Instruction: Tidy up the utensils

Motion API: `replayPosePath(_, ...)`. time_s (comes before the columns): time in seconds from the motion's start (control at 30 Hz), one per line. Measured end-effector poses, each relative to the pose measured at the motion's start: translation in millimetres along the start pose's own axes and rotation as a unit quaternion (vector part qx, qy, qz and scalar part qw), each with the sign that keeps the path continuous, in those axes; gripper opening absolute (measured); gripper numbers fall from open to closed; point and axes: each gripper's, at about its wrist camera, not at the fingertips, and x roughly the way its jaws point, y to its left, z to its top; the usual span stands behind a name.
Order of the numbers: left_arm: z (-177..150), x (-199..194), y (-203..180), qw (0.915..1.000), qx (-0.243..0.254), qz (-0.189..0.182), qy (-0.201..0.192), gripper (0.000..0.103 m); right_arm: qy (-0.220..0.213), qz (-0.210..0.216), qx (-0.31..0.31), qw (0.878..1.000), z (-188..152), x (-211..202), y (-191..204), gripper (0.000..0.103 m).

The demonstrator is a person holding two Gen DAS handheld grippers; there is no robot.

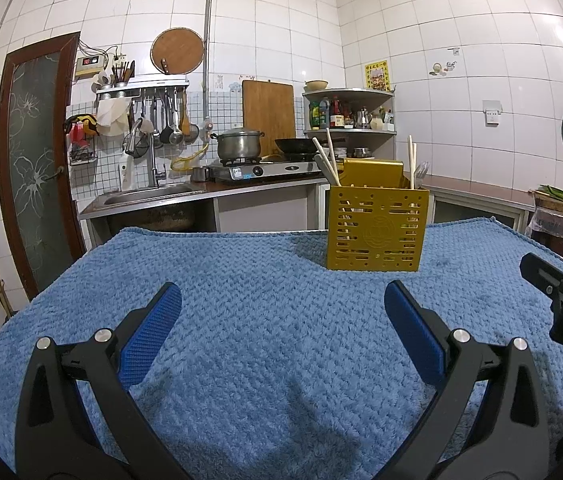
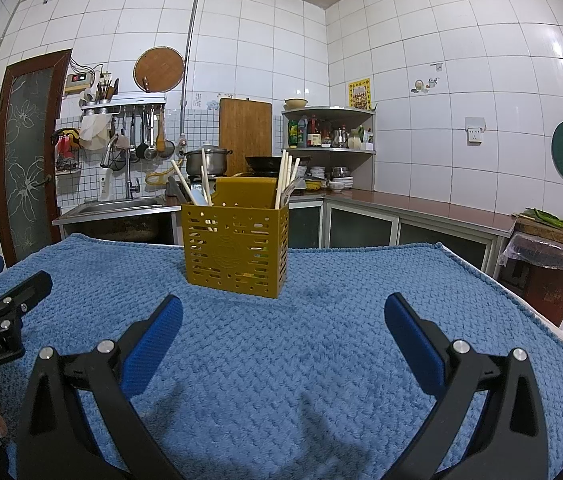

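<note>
left wrist view: the left claw (image 1: pixel 281 312) hangs released over the blue knitted towel (image 1: pixel 241 300) that covers the surface, its two blue pads (image 1: pixel 149 336) spread wide with nothing between them. ahead and a little to the right stands the mustard-yellow slotted utensil holder (image 1: pixel 377 230), upright on the towel near its far edge. pale chopsticks (image 1: pixel 326 157) lean out of its left compartment and another pair (image 1: pixel 412 166) rises from the right one, beside what looks like clear plastic cutlery, too small to name. no loose utensil lies on the towel here. the right claw (image 1: pixel 553 284) juts in at the right edge, well apart from the holder.

right wrist view: the right claw (image 2: pixel 283 316) is likewise released and empty, pads apart, aimed just right of the holder (image 2: pixel 235 250). chopsticks (image 2: pixel 287 178) bunch in the right compartment and several more (image 2: pixel 205 182) fan out of the left with a pale flat handle. the towel (image 2: pixel 361 320) is bare around the holder. part of the left claw's body (image 2: pixel 1 312) shows at the left edge.

judgement: with every visible utensil already standing in the holder and both claws empty, the sorting looks finished or nearly so. anything left would be off-camera, or a regrouping of chopsticks between compartments.
</note>
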Motion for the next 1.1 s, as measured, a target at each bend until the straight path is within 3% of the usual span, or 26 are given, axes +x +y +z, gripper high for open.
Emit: replayPosePath(1.1, -4.0, 5.2, 2.7, 1.0, -0.005, -0.001, 0.003, 0.098, -0.001, 0.0, -0.001, 1.0, 0.1, 0.2, -0.3, 0.099)
